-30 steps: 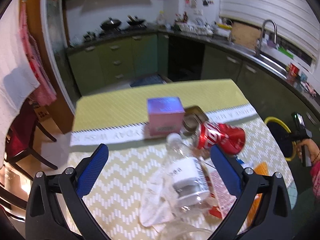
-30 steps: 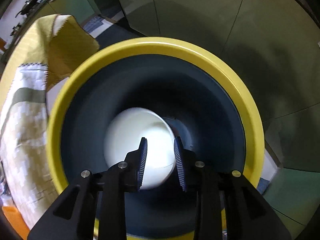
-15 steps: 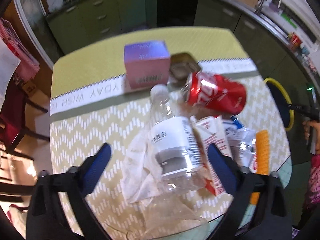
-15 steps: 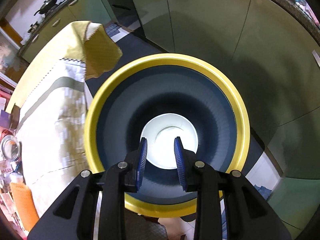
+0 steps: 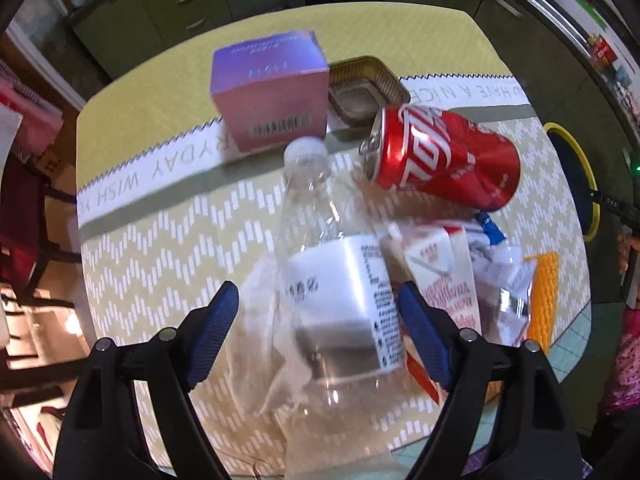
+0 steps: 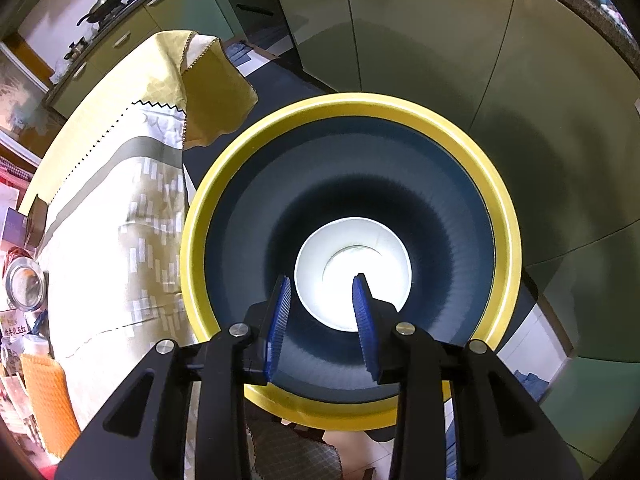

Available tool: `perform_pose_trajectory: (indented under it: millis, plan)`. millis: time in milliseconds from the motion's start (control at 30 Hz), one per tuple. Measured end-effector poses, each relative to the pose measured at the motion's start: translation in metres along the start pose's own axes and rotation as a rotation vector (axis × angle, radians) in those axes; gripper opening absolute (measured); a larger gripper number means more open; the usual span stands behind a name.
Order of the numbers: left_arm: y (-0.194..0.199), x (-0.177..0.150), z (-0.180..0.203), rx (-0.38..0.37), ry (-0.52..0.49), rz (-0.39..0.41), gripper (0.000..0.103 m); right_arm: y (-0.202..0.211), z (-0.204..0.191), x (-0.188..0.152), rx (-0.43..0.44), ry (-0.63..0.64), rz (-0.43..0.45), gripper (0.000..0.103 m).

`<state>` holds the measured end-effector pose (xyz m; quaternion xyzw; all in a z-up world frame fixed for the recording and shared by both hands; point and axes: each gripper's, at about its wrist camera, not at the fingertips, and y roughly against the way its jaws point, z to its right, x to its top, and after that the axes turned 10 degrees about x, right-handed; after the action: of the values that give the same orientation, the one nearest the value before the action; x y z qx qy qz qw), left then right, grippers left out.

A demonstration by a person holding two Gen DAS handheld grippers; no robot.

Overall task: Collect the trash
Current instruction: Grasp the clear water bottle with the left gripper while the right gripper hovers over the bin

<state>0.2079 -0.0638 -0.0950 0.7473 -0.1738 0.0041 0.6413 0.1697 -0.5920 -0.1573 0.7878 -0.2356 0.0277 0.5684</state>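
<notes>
In the left wrist view my left gripper (image 5: 316,300) is open, its blue fingers on either side of a clear plastic bottle (image 5: 336,280) with a white label lying on the table. A red soda can (image 5: 444,156) lies behind it, a pink-purple box (image 5: 272,92) stands further back, and a red-white carton (image 5: 440,280) lies to the right. In the right wrist view my right gripper (image 6: 322,286) is open and empty above the yellow-rimmed dark bin (image 6: 506,216). A white paper cup (image 6: 380,248) lies at the bin's bottom.
A brown tin tray (image 5: 366,88), crumpled wrappers (image 5: 500,272) and an orange mesh piece (image 5: 542,300) also lie on the yellow tablecloth (image 5: 160,240). The bin (image 5: 580,176) stands on the floor off the table's right edge. Green cabinets (image 6: 440,40) stand behind the bin.
My left gripper has come down and forward around the bottle. My right gripper let go of the white cup, which fell to the bin's bottom, and has risen away from the bin.
</notes>
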Motion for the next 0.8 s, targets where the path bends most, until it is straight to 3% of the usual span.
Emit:
perform_pose_trajectory:
  millis: [233, 400, 633, 800]
  plan:
    - [-0.012, 0.023, 0.006, -0.005, -0.028, -0.029, 0.078, -0.011, 0.003, 0.000, 0.007, -0.005, -0.023, 0.033]
    - [-0.028, 0.023, 0.016, -0.003, -0.051, -0.105, 0.067, -0.014, 0.007, 0.003, 0.008, -0.008, -0.025, 0.033]
    - [-0.038, 0.041, 0.024, 0.018, -0.058, -0.081, 0.063, -0.022, 0.005, 0.002, 0.018, 0.009, -0.037, 0.033]
    - [-0.047, 0.056, 0.024, -0.002, -0.070, -0.117, 0.063, -0.023, 0.006, 0.002, 0.022, 0.013, -0.040, 0.033]
